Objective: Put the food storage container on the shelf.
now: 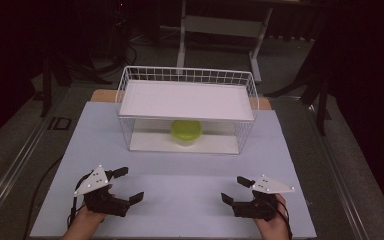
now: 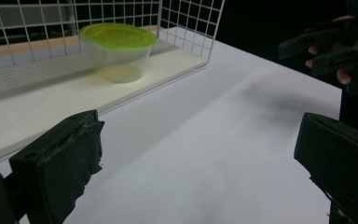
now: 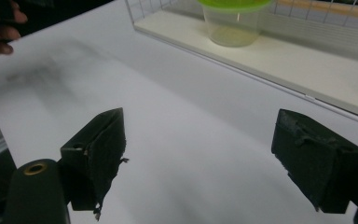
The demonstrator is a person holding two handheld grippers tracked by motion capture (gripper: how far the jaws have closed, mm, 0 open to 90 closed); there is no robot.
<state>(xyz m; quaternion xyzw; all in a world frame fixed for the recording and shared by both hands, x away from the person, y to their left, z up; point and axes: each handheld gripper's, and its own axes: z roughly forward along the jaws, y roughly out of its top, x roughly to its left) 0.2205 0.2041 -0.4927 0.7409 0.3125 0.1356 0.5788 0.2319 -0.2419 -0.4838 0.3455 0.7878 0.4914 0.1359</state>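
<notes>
Both tools (image 1: 128, 184) (image 1: 233, 189) gape, container (image 1: 186, 132) well ahead.

Left gripper (image 1: 128, 184), right gripper (image 1: 233, 189): fingers spread wide.

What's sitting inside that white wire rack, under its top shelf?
A clear tub with a green lid stands on the lower board of the wire rack, under the bare top shelf. The lid hides whether anything is inside it.
</notes>
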